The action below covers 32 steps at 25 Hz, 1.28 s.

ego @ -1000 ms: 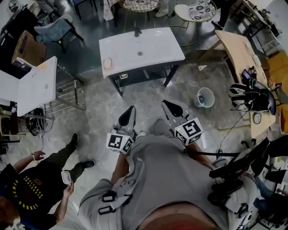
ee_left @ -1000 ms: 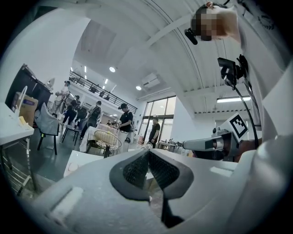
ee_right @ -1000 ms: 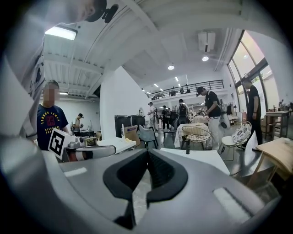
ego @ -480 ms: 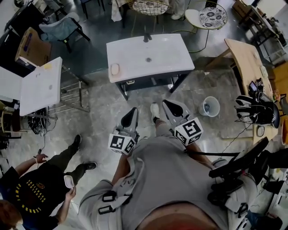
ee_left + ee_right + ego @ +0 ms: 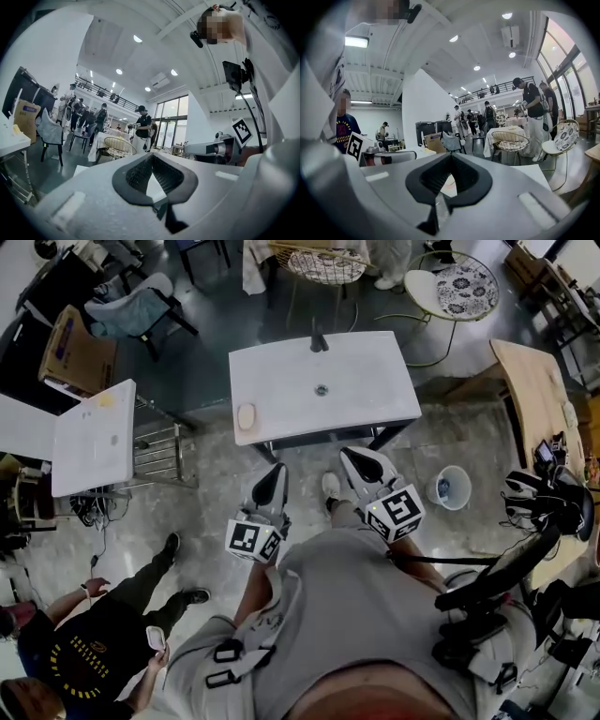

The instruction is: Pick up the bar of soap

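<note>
The bar of soap (image 5: 247, 415) is a pale peach oval lying at the left edge of the white washstand top (image 5: 375, 371), which has a drain (image 5: 322, 389) and a dark tap (image 5: 318, 338). My left gripper (image 5: 274, 470) is held out level in front of the person's body, just short of the washstand's near edge and a little right of the soap. My right gripper (image 5: 356, 457) is beside it, also short of that edge. Both are shut with nothing in them. In the left gripper view (image 5: 151, 157) and the right gripper view (image 5: 451, 157) the black pads meet.
A white side table (image 5: 94, 437) with a metal rack stands at the left. A small bucket (image 5: 451, 487) sits on the floor at the right, near a wooden table (image 5: 539, 399). A person (image 5: 94, 652) stands at the lower left. Chairs and a round table stand behind the washstand.
The person has walked toward the washstand, so it and the soap sit lower and nearer in the head view. Both grippers travelled forward with the body and stayed shut.
</note>
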### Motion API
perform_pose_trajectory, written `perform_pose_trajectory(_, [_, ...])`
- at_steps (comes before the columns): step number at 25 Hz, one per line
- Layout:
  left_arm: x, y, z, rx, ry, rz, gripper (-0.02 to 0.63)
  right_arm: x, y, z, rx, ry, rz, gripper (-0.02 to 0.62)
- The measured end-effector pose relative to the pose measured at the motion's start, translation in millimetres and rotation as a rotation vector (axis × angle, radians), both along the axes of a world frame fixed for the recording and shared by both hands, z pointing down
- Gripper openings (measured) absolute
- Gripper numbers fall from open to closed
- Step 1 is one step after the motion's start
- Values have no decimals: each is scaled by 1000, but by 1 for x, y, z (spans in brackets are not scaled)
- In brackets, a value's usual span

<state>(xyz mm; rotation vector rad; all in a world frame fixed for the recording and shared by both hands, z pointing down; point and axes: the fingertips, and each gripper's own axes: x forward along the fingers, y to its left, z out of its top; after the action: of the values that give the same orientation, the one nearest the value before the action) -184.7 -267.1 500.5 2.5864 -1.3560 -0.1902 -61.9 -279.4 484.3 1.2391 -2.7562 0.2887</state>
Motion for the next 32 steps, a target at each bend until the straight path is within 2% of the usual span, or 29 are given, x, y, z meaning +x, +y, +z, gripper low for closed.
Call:
perform_pose_trajectory(5, [17,-65,-3,-3,-14,-33,-3,21,-74,-4,4,-11,-28,2])
perform_pose_trajectory(10, [39,-119,-9,-9,-62,-47,-3,40,-140,-9,18,-22,-80,2])
perform_pose_trajectory(14, [46,-160,-19,-16,-86,-96,-3,53,-179,-11,20,-35,-110,2])
perform_pose_trajectory(19, [46,-191,-30,-19,-55,-186,-3,66,-205,1,3,-40,-120,2])
perform_pose_trajectory(24, [61,-205,-37,-17,-74,-132,-3,66,-218,-6,30,-60,-123,2])
perform_pose_trajectory(32, [72,-216,-53,31,-58,-68,-3,71,-224,-11,27,-72,-47,2])
